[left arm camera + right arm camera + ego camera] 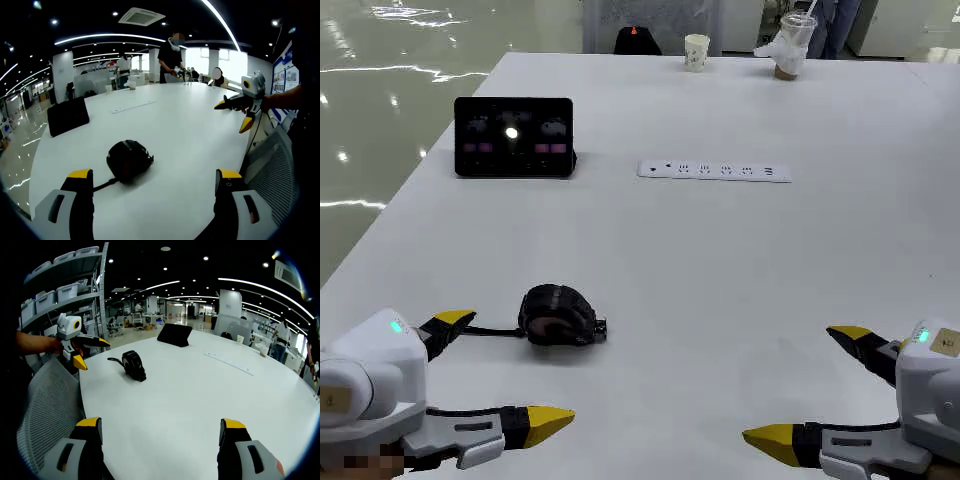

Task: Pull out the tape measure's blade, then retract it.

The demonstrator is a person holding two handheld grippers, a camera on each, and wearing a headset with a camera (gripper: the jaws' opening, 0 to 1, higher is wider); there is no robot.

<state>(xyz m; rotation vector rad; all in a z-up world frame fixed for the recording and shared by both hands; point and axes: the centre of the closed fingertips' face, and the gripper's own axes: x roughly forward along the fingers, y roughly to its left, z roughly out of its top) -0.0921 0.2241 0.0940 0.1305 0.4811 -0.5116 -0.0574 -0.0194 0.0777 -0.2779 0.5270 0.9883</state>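
The black tape measure (558, 315) lies on the white table (720, 260), in the lower left part of the head view. Its round body is a bit longer from left to right. A little nub sticks out of its right end (too small to tell if that is the tip of the blade). A thin black strap (488, 330) runs out of its left end, straight to the left. The far end of the strap goes behind the top finger of the left claw (520, 365), so I cannot tell if they touch.

The left claw is in the lower left corner, just beside the tape measure. Its two yellow tips are spread wide and hold nothing. The bottom edge of the frame cuts off part of it. The right claw (788, 383) is in the lower right corner, well apart from the tape measure. It is spread wide too, with nothing in it, and the corner cuts part of it off.

In the upper left, a black tablet (513, 137) stands on the table, and glare makes its screen hard to read. A white power strip (713, 170) lies flat near the middle. A paper cup (696, 52) stands at the top edge.
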